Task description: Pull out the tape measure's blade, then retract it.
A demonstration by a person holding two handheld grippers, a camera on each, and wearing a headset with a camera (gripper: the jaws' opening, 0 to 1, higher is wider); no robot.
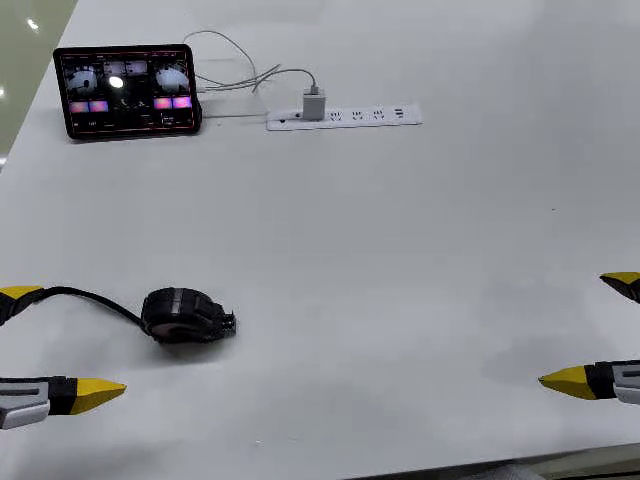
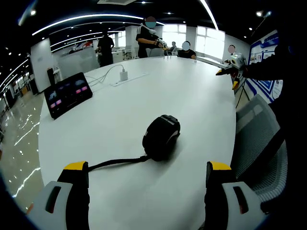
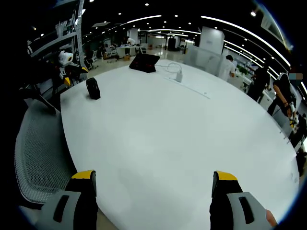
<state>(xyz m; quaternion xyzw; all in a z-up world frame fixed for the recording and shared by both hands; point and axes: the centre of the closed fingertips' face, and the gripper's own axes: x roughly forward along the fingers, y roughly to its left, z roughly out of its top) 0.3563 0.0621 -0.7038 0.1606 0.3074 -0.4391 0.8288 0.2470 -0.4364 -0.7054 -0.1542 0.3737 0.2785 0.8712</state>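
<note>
Jaws spread, L gripper [image 1: 68, 340] sits just beside tape measure [image 1: 185, 315], R gripper [image 1: 577, 330], also spread, well apart; best bet: L pins it, R pulls blade hook [image 1: 229, 321].

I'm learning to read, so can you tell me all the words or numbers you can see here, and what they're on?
None of the text here can be read.
tablet: glowing panels on the screen, too blurred to read.
power strip: tiny marks, too small to read.
tape measure: black case, no label to make out.
blue wall board: print too blurred to read.
</note>
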